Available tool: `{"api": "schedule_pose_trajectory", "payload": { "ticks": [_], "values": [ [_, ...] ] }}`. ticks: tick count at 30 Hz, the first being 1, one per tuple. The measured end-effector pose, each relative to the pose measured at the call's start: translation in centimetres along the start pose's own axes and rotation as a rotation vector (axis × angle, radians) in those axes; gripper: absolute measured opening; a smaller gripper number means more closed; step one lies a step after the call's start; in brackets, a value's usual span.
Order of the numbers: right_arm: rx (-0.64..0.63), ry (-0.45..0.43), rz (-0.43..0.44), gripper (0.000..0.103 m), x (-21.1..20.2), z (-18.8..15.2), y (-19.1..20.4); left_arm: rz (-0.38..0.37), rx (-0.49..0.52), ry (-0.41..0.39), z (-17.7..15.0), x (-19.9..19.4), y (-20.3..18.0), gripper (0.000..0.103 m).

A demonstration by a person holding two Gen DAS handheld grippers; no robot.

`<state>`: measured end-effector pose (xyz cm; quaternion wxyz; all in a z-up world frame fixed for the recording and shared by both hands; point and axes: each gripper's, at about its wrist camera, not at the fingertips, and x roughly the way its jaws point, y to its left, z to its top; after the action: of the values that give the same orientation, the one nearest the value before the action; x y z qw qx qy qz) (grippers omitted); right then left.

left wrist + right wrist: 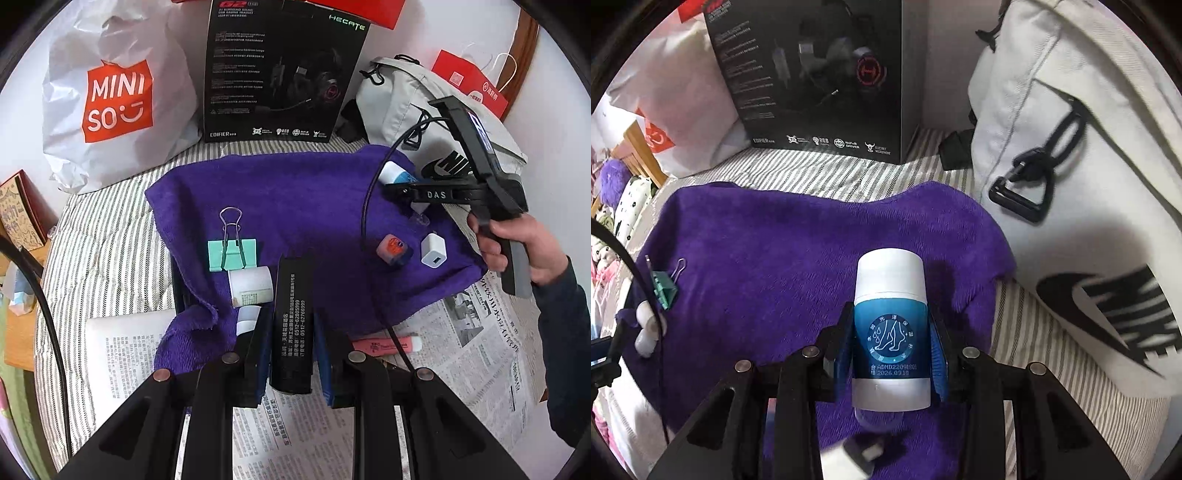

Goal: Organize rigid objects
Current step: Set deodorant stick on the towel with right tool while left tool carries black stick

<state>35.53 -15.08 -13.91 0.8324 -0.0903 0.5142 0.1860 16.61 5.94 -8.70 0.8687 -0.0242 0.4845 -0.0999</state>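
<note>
Left side of the purple towel (295, 192): teal binder clip (232, 254) and white pill bottle (250, 286) lying loose. Left gripper (290, 354) is clamped on a black rectangular box (290, 325), held by its long flat sides; it looks stiff, light, easy to pinch, low over the towel's near edge. Further right, orange-blue cube (393, 249) and white charger (434, 254). Right gripper (892, 354) squeezes a blue-white stick tube (891, 332) mid-body, held above the towel's right corner near the Nike bag (1071, 184); smooth round plastic, may slip, so grip centred. Right hand (524, 247) wraps the handle, tool pointing left.
</note>
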Motion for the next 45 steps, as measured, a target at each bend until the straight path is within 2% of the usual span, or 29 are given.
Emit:
{"api": "schedule_pose_trajectory", "payload": {
  "ticks": [10, 19, 22, 24, 34, 38, 41, 45],
  "values": [
    [-0.047, 0.027, -0.002, 0.036, 1.6, 1.3, 1.1, -0.009, -0.002, 0.016, 0.2, 0.8, 0.2, 0.021],
    [-0.059, 0.041, 0.007, 0.036, 1.9, 1.0, 1.1, -0.010, -0.005, 0.011, 0.4, 0.6, 0.4, 0.021],
    [-0.056, 0.044, 0.013, 0.040, 1.6, 0.5, 0.8, -0.005, -0.015, 0.014, 0.5, 0.7, 0.7, 0.021],
    [-0.055, 0.053, 0.009, 0.047, 1.4, 0.1, 0.6, -0.003, -0.031, 0.019, 0.5, 0.9, 1.0, 0.021],
    [-0.073, 0.016, -0.033, 0.049, -2.7, -2.4, 0.6, 0.005, -0.026, 0.044, 1.3, 2.4, 0.2, 0.021],
    [-0.075, -0.027, -0.020, 0.049, -4.7, -3.4, 0.9, 0.027, -0.009, 0.065, 2.1, 3.6, -0.4, 0.021],
    [-0.067, -0.053, 0.002, 0.050, -6.0, -4.1, 1.0, 0.005, -0.010, 0.066, 2.7, 4.4, -0.8, 0.021],
    [-0.068, -0.069, 0.013, 0.050, -7.3, -5.2, 1.1, 0.019, -0.002, 0.084, 3.3, 5.2, -1.6, 0.021]
  ]
}}
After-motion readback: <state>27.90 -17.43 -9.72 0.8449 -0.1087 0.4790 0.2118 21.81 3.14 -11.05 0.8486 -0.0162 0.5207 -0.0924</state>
